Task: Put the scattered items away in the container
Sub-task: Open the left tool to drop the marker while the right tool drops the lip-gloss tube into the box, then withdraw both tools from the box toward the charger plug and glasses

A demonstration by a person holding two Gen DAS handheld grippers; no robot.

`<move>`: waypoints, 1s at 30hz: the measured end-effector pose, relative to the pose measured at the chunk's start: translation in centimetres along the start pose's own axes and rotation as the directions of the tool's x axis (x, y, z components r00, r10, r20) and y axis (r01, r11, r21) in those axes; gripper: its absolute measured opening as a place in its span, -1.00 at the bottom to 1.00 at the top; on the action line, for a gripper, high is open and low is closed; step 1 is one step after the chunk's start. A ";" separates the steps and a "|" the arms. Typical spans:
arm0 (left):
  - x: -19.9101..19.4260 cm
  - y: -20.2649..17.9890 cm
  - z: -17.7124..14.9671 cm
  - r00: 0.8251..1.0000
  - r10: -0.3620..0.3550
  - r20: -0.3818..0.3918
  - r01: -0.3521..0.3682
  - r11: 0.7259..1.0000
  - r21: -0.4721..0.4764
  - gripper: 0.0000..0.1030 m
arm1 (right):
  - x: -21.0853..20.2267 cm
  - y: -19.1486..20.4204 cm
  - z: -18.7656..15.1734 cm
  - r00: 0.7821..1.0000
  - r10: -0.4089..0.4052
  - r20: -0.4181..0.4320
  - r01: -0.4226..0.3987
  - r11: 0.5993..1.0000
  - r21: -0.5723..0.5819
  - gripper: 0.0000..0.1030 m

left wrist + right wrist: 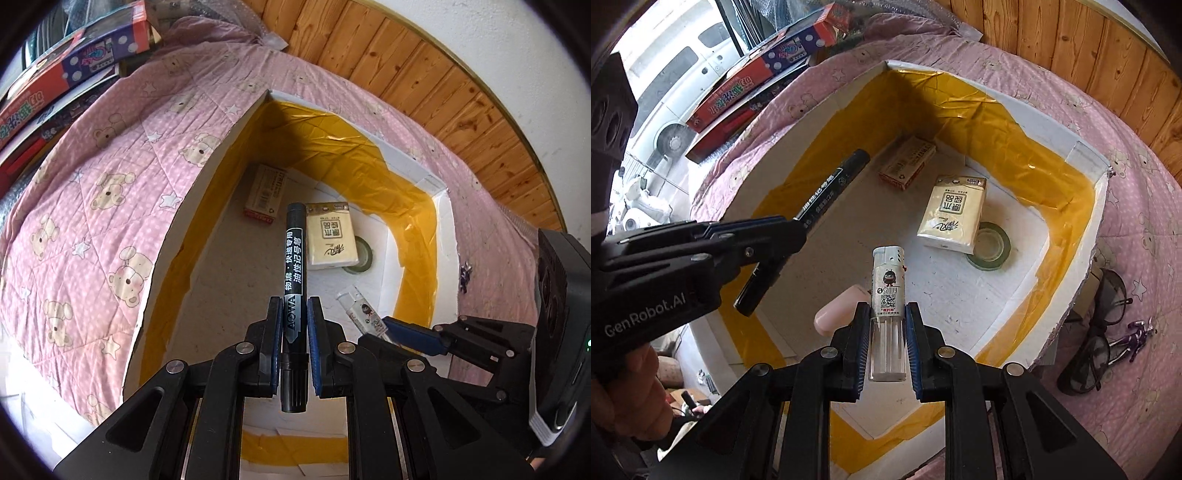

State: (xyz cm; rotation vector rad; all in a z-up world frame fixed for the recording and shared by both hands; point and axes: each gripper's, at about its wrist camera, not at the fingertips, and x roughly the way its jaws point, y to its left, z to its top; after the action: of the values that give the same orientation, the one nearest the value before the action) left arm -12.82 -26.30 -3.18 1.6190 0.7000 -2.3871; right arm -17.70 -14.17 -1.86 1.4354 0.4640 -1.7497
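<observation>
The bed, covered with a pink bear-print quilt (110, 192), carries the open white foam container (1082, 236), its inner walls lined with yellow tape. Coloured cartons (757, 81) are stacked beyond the quilt's far edge.

Inside the container, on its floor: a cream tissue pack (955, 212) resting partly over a roll of clear tape (990, 247), a small red-and-white box (907, 162) near the far corner, and a pink oblong item (836, 308) near the near wall.

Outside the container, on the quilt just beside its right wall: dark-framed glasses (1097, 332) and a small purple figure (1134, 338).

Left claw (295, 306): clamped on a black marker (293, 258), held above the container's interior.

Right claw (887, 314): clamped on a clear lighter (888, 295), likewise above the interior.
</observation>
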 end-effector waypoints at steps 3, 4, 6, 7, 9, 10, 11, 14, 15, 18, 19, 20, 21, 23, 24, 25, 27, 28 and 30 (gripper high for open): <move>1.5 0.0 0.7 0.999 0.030 -0.043 -0.030 1.000 0.007 -0.75 | 0.3 0.5 -0.4 0.999 -0.053 -0.008 0.053 0.998 -0.024 -0.60; 2.0 0.1 0.9 0.997 0.048 -0.053 -0.047 0.999 0.010 -0.75 | 0.3 0.8 -0.6 0.998 -0.070 -0.009 0.069 0.997 -0.036 -0.60; 3.2 0.4 1.2 0.994 0.071 -0.081 -0.071 0.997 0.006 -0.75 | 0.5 1.5 -0.8 0.995 -0.103 -0.008 0.102 0.993 -0.057 -0.61; 3.6 0.6 1.2 0.993 0.083 -0.089 -0.083 0.997 0.000 -0.75 | 0.4 1.9 -1.0 0.993 -0.115 -0.006 0.115 0.991 -0.066 -0.61; 4.0 1.0 1.3 0.991 0.098 -0.095 -0.099 0.995 -0.006 -0.75 | 0.4 2.6 -1.5 0.992 -0.130 0.003 0.130 0.988 -0.079 -0.61; 4.1 1.1 1.4 0.990 0.093 -0.104 -0.095 0.995 -0.011 -0.74 | 0.5 2.9 -1.8 0.990 -0.139 0.002 0.139 0.987 -0.087 -0.61; 4.3 1.4 1.3 0.990 0.087 -0.114 -0.090 0.996 -0.022 -0.74 | 0.6 3.2 -2.0 0.989 -0.146 0.002 0.145 0.985 -0.092 -0.61; 4.0 2.0 1.2 0.990 0.085 -0.115 -0.091 0.995 -0.048 -0.73 | 0.5 3.8 -2.4 0.986 -0.165 0.018 0.166 0.981 -0.104 -0.59; 3.9 2.1 1.2 0.990 0.081 -0.117 -0.087 0.995 -0.047 -0.65 | 0.3 3.7 -2.5 0.984 -0.175 0.027 0.177 0.980 -0.093 -0.58; 3.8 2.2 1.0 0.989 0.060 -0.134 -0.067 0.996 -0.051 -0.26 | -1.1 3.3 -2.8 0.984 -0.169 0.064 0.172 0.984 -0.043 -0.42; 3.7 2.1 0.8 0.988 0.056 -0.141 -0.063 0.997 -0.045 -0.23 | -1.6 3.3 -3.0 0.983 -0.166 0.077 0.168 0.985 -0.030 -0.32; 3.5 2.0 0.7 0.988 0.058 -0.144 -0.065 0.997 -0.041 -0.17 | -2.3 3.2 -3.3 0.983 -0.163 0.089 0.165 0.986 -0.021 -0.30; 3.3 2.0 0.6 0.987 0.060 -0.146 -0.067 0.997 -0.042 -0.14 | -2.8 3.2 -3.5 0.983 -0.157 0.098 0.159 0.987 -0.013 -0.30; 2.8 1.8 0.3 0.988 0.066 -0.141 -0.073 0.996 -0.045 -0.10 | -4.2 3.3 -4.2 0.981 -0.151 0.118 0.152 0.988 0.002 -0.30; 2.5 1.8 0.3 0.988 0.071 -0.136 -0.078 0.996 -0.047 -0.10 | -4.9 3.5 -4.5 0.980 -0.148 0.129 0.148 0.989 0.010 -0.30; 2.2 1.7 0.2 0.989 0.072 -0.130 -0.079 0.996 -0.049 -0.10 | -5.7 3.6 -4.9 0.980 -0.144 0.141 0.142 0.990 0.018 -0.30; 1.4 1.5 0.0 0.990 0.075 -0.117 -0.082 0.995 -0.057 -0.10 | -7.2 3.9 -5.7 0.978 -0.130 0.163 0.127 0.991 0.034 -0.30; 0.9 1.5 -0.1 0.991 0.073 -0.109 -0.079 0.995 -0.060 -0.10 | -8.0 4.1 -6.1 0.978 -0.121 0.171 0.116 0.992 0.038 -0.30; -0.2 1.2 -0.4 0.994 0.064 -0.091 -0.070 0.996 -0.064 -0.09 | -9.2 4.7 -7.1 0.975 -0.113 0.189 0.107 0.993 0.041 -0.30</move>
State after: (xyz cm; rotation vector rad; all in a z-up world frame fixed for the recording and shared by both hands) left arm -11.90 -27.19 -3.46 1.7025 0.7212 -2.2328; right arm -9.34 -8.73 5.73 1.2676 0.4228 -1.9693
